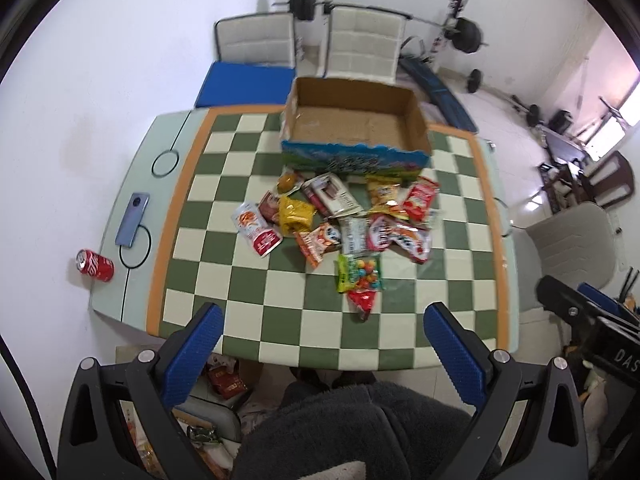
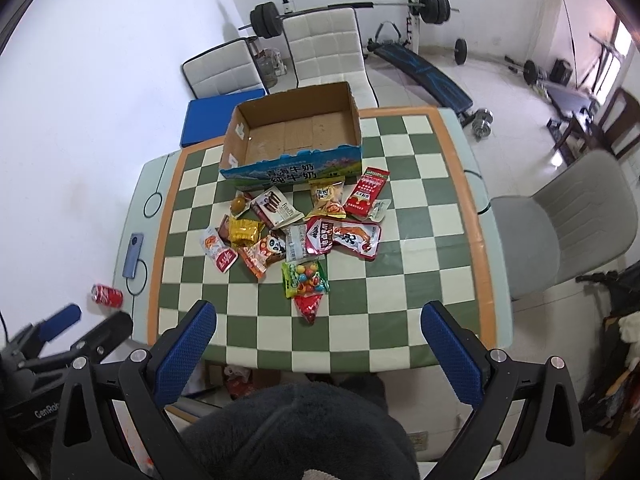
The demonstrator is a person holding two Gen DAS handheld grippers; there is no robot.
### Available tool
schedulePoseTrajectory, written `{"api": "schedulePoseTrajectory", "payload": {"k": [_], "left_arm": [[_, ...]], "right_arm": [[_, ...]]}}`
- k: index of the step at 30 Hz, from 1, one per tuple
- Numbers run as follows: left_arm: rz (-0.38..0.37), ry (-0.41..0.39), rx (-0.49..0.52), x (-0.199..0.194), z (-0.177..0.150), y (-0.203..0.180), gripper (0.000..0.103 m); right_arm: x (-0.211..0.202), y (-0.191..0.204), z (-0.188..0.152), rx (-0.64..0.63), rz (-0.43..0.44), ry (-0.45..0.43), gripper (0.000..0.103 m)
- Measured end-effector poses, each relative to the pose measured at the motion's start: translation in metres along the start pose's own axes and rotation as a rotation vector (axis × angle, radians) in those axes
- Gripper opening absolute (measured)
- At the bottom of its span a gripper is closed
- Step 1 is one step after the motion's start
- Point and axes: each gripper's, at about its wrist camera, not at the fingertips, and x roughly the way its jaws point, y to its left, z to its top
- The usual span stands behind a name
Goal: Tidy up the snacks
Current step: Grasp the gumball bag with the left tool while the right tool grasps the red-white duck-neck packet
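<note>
A pile of several snack packets [image 1: 340,220] [image 2: 296,232] lies in the middle of the checkered table [image 1: 280,300] [image 2: 400,280]. Nearest me are a green candy bag [image 1: 359,272] [image 2: 305,278] and a small red packet [image 1: 363,302] [image 2: 309,305]. An empty open cardboard box [image 1: 352,120] [image 2: 296,132] stands behind the pile. My left gripper [image 1: 324,334] is open and empty, high above the table's near edge. My right gripper [image 2: 320,332] is open and empty too, held level beside it. The left gripper also shows at the left of the right wrist view [image 2: 60,328].
A red soda can [image 1: 95,266] [image 2: 107,294] and a phone [image 1: 133,219] [image 2: 134,256] with a cable lie on the table's left margin. White chairs [image 1: 360,40] [image 2: 324,44] stand behind the table, a grey chair [image 2: 568,220] at right. Gym equipment lines the back wall.
</note>
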Motion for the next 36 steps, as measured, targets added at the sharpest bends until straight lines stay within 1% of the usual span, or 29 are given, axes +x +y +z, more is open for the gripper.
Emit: {"api": "schedulePoseTrajectory", "payload": {"k": [2,4,5,7,9,10,11,13,15,16,18,21,24,25,28,30,32,34,36], "left_arm": [[0.016,0.025,-0.030,0.030,0.009,0.007,0.103],[0.036,0.049,-0.048,0.056,0.012,0.012,0.103],[0.030,0.084,-0.047,0.080,0.015,0.012,0.103],[0.031,0.150,-0.047,0.114,0.015,0.010,0.103],[0.017,0.213,-0.051,0.151,0.014,0.005,0.103],[0.011,0.240,-0.054,0.169,0.013,0.001,0.103],[0.002,0.281,-0.054,0.191,0.013,-0.004,0.103],[-0.034,0.328,-0.078,0.220,0.012,-0.012,0.103],[-0.059,0.385,-0.085,0.258,0.012,-0.025,0.103],[-0.070,0.419,-0.083,0.279,0.013,-0.033,0.103],[-0.076,0.447,-0.089,0.306,0.012,-0.044,0.103],[-0.062,0.486,-0.078,0.342,0.012,-0.060,0.103],[-0.023,0.508,-0.071,0.363,0.011,-0.071,0.103],[-0.016,0.512,-0.072,0.368,0.010,-0.073,0.103],[0.032,0.518,-0.067,0.379,0.007,-0.081,0.103],[0.045,0.522,-0.078,0.384,0.005,-0.081,0.103],[0.055,0.526,-0.105,0.389,0.001,-0.079,0.103],[0.061,0.530,-0.130,0.392,-0.003,-0.075,0.103],[0.058,0.528,-0.153,0.396,-0.006,-0.067,0.103]], "right_arm": [[0.027,-0.011,0.008,0.011,0.004,0.025,0.103],[0.061,-0.022,0.015,0.006,-0.020,0.058,0.103],[0.074,-0.025,0.019,-0.001,-0.031,0.064,0.103],[0.115,-0.031,0.028,-0.051,-0.058,0.096,0.103],[0.153,-0.037,0.036,-0.108,-0.077,0.144,0.103],[0.180,-0.041,0.042,-0.149,-0.084,0.181,0.103],[0.201,-0.044,0.046,-0.177,-0.098,0.206,0.103],[0.243,-0.053,0.054,-0.227,-0.116,0.244,0.103],[0.278,-0.060,0.064,-0.260,-0.103,0.291,0.103],[0.288,-0.061,0.067,-0.272,-0.089,0.304,0.103],[0.316,-0.063,0.076,-0.329,-0.052,0.336,0.103],[0.353,-0.061,0.088,-0.443,-0.034,0.384,0.103],[0.385,-0.053,0.094,-0.607,-0.040,0.418,0.103],[0.397,-0.048,0.094,-0.683,-0.052,0.437,0.103],[0.426,-0.041,0.091,-0.826,-0.067,0.491,0.103],[0.440,-0.040,0.089,-0.871,-0.078,0.511,0.103],[0.457,-0.043,0.088,-0.871,-0.068,0.552,0.103],[0.471,-0.049,0.088,-0.822,-0.055,0.569,0.101],[0.481,-0.058,0.089,-0.737,-0.040,0.588,0.092]]}}
